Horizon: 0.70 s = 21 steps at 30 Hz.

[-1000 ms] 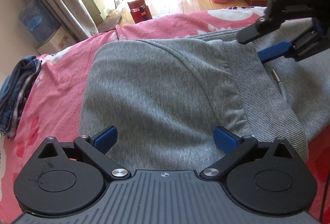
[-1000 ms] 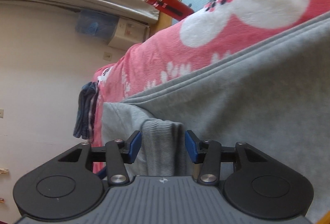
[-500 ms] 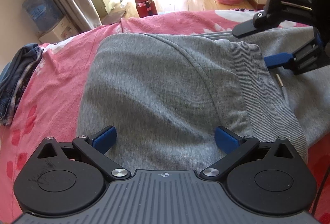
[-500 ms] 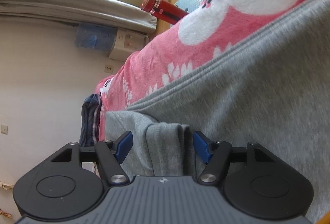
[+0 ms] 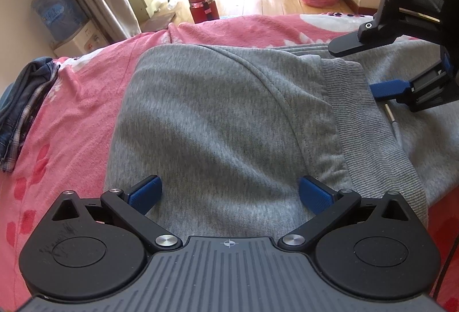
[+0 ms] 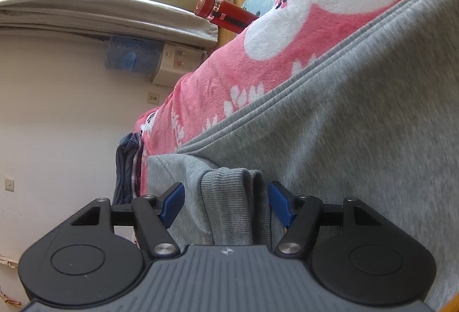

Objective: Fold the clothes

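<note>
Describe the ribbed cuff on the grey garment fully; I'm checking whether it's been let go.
The ribbed cuff is a grey knit band, finer-ribbed than the fleecy grey garment it ends. It lies folded over the garment on the pink blanket. The right gripper straddles its bunched end; the jaws, just opened, leave gaps on both sides, so it looks released.

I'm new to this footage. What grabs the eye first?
A grey sweatshirt fills the middle, spread over a pink blanket. The right gripper straddles its ribbed hem, jaws just opened and off the cloth. The left gripper hangs open above the sweatshirt's near edge.
</note>
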Tool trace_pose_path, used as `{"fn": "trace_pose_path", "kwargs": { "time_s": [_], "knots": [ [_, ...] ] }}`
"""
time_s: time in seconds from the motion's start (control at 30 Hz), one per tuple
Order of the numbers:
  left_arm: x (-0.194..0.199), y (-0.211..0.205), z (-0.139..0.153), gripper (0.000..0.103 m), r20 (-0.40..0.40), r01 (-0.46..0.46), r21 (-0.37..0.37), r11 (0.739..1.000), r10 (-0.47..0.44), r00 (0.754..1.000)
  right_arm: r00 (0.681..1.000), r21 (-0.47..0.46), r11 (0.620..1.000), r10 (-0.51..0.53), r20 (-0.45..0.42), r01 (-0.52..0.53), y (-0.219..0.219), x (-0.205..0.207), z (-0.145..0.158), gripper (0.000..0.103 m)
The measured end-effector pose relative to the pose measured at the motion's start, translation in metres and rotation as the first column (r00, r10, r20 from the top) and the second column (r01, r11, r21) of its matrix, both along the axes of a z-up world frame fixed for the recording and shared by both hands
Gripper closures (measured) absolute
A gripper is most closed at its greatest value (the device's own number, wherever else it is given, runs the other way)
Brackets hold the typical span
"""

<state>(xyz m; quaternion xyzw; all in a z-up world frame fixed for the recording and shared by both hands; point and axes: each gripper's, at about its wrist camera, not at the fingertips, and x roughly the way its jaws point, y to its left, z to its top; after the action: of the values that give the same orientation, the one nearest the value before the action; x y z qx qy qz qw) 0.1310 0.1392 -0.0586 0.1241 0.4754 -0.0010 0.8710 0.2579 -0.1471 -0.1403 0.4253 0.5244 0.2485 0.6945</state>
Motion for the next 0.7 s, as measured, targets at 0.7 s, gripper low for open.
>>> {"fn": "trace_pose_path", "kwargs": {
  "time_s": [0.7],
  "knots": [
    [0.0, 0.0, -0.001, 0.0, 0.0, -0.004, -0.002, 1.0, 0.004, 1.0, 0.993, 0.092, 0.996, 0.016, -0.114, -0.006, -0.002, -0.015, -0.012, 0.036]
  ]
}}
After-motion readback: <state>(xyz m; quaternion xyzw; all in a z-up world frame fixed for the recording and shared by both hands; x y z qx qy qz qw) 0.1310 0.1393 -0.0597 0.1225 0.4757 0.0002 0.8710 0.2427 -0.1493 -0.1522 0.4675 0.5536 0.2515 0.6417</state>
